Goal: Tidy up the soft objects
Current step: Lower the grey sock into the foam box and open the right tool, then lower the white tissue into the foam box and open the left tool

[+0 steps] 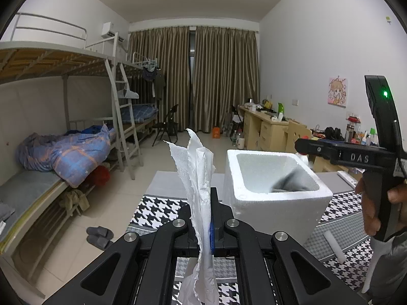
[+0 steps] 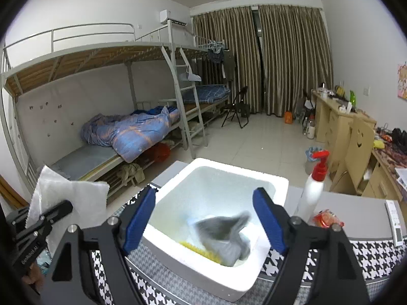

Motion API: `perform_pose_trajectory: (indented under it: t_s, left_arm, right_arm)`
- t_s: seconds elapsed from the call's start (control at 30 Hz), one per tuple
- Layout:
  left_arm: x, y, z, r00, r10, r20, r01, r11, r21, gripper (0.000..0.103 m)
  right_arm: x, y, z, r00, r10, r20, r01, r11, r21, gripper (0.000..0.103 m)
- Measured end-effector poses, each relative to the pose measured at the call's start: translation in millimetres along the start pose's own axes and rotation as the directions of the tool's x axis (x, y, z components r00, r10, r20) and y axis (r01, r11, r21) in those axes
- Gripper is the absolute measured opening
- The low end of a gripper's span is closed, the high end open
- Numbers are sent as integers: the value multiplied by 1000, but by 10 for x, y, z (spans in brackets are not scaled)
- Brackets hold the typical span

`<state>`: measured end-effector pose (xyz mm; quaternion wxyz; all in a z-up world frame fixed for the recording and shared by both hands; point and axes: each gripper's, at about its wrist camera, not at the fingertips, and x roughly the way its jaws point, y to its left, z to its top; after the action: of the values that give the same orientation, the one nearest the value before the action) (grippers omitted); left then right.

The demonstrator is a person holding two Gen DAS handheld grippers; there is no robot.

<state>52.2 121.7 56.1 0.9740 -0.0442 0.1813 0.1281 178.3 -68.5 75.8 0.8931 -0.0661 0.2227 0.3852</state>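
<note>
While my left tool (image 1: pixel 207 228) pinches the thin, floppy tissue (image 1: pixel 201 178) low down, my right tool (image 2: pixel 203 218) hangs spread over the box (image 2: pixel 269 183), where a limp grey cloth (image 2: pixel 223 236) lies.

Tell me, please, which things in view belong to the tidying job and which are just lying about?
Job: paper towel clamped in left gripper; foam box; grey cloth inside it; open right gripper above.
Lying about: spray bottle, red packet, slippers.

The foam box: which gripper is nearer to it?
Right. The right gripper hangs open directly over the foam box; the left gripper, shut on tissue paper, is beside it.
</note>
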Motion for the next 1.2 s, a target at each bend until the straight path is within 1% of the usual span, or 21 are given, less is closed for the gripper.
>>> perform_pose_trajectory:
  t_s: [0.13, 0.37, 0.47, 0.53, 0.6, 0.8, 1.07, 1.2]
  left_arm:
    - [-12, -33, 10, 1000, -9, 7, 9, 1000, 5, 4]
    - [1, -102, 69, 999, -41, 16, 41, 999, 12, 4]
    - [-4, -121, 107, 998, -59, 26, 58, 998, 19, 4]
    - [-3, -146, 140, 997, -72, 32, 71, 997, 21, 4]
    - [8, -173, 163, 995, -93, 33, 92, 996, 22, 4]
    - [58, -275, 239, 991, -126, 44, 124, 991, 39, 4]
    - [229, -395, 304, 987, -158, 18, 156, 986, 64, 4]
    - [260, -462, 346, 986, -167, 19, 166, 983, 77, 4]
  right_arm:
    - [-47, 5, -3, 1000, 1, 5, -1, 1000, -8, 82]
    - [-147, -84, -33, 999, -30, 17, 30, 1000, 0, 84]
    - [-214, -135, -38, 999, -43, 28, 42, 999, 9, 87]
    - [-268, -171, -49, 998, -49, 42, 49, 999, 16, 93]
    - [-323, -212, -71, 996, -66, 56, 65, 998, 21, 96]
    - [-449, -329, -155, 994, -90, 68, 88, 996, 31, 97]
    - [-500, -507, -276, 991, -119, 54, 115, 991, 68, 98]
    - [-549, -562, -331, 990, -131, 57, 127, 989, 77, 98]
